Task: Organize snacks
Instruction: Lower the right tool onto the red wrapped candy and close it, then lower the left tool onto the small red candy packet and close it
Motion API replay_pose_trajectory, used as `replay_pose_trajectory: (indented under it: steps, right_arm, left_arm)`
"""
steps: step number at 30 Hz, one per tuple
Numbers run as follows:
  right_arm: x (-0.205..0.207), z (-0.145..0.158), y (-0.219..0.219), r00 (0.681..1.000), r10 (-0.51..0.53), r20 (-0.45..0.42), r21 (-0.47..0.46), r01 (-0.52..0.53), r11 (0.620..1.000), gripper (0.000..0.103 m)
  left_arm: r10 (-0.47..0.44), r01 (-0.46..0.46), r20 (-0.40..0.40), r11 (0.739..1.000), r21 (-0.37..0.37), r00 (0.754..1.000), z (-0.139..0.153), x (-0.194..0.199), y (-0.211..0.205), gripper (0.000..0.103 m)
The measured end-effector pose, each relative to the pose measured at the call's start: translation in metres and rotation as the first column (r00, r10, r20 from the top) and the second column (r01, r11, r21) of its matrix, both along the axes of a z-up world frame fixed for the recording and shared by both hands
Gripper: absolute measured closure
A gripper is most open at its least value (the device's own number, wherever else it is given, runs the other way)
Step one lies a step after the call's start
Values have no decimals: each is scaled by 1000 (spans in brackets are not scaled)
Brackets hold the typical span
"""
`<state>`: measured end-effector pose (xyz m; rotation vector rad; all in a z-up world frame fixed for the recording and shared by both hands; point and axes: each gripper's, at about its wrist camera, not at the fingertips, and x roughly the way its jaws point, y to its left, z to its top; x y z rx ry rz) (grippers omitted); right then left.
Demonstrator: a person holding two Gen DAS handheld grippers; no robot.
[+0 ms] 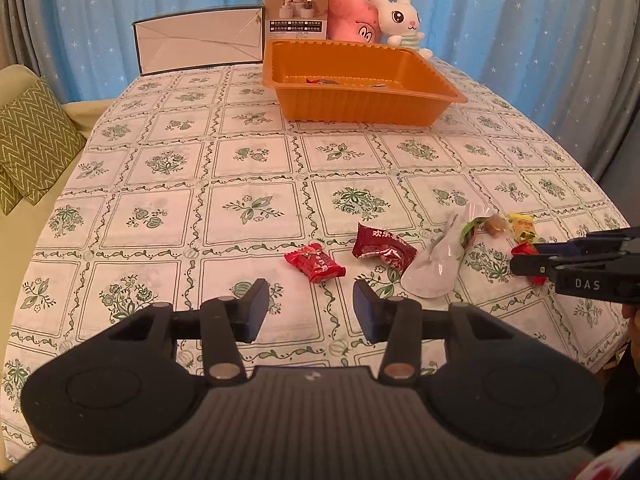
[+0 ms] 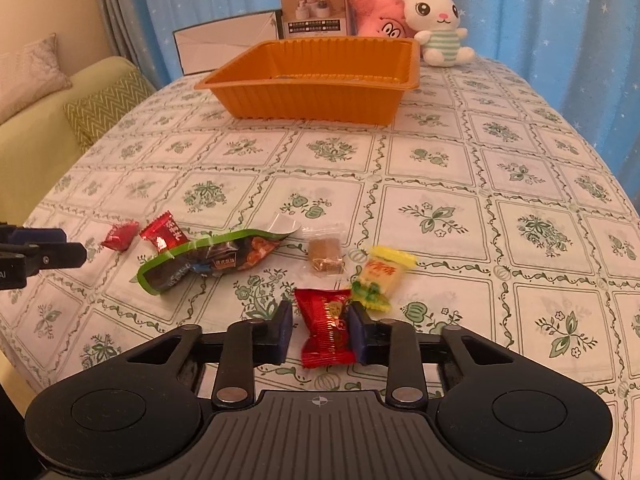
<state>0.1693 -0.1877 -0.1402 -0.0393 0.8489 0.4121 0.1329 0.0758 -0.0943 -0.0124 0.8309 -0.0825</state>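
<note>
While the orange tray [image 2: 320,80] waits well ahead of us at the far side of the bench [image 2: 520,184], our right hand-held gripper [image 2: 320,334] straddles a red snack packet [image 2: 328,328] that lies on the cloth between its pads. The packet's long axis runs roughly along the fingers, pointing away from us; the right pad seems to touch its edge while a gap shows at the left pad, so we judge the jaws part-closed and not yet gripping. Just beyond the fingertips lie a yellow candy [image 2: 380,276] and a clear-wrapped brown sweet [image 2: 326,258], with a long green-edged packet [image 2: 208,260] off to the left. Our left hand-held gripper [image 1: 310,308] hovers wide open and empty, with a small red candy [image 1: 316,264] just ahead of its tips and a dark red packet [image 1: 382,248] ahead and slightly right. We judge the right hand clearly nearer its target; the coming move turns on closing squarely across the packet's narrow width.
</note>
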Motion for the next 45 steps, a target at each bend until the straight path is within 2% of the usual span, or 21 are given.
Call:
replay_pose_trajectory:
  steps: [4,13,17,22,27,31,45]
  right_arm:
    - [-6,0,3,1000,-10,5,-12,10,1000,82]
    - [-23,15,-3,997,-73,4,75,72,995,82]
    - [-22,18,-3,996,-87,2,78,87,993,82]
    - [-19,15,-7,994,-111,-6,77,112,991,82]
    - [-17,12,-10,992,-124,-17,85,125,988,82]
    - [-15,11,-11,992,-128,-19,88,129,988,82]
    - [-17,14,-11,990,-137,-14,95,138,986,82]
  left_arm:
    - [5,-5,-2,1000,-3,1000,-3,1,0,61]
    - [65,-65,-3,997,-43,998,-10,15,1,62]
    - [90,-90,3,993,-74,996,-14,26,-1,62]
    - [120,-118,22,990,-74,993,-16,37,-4,65]
    - [118,-117,1,992,-56,993,-23,47,-3,70]
    - [104,-105,-8,994,-44,995,-27,44,-3,79]
    - [49,-49,9,996,78,999,-30,31,-15,79]
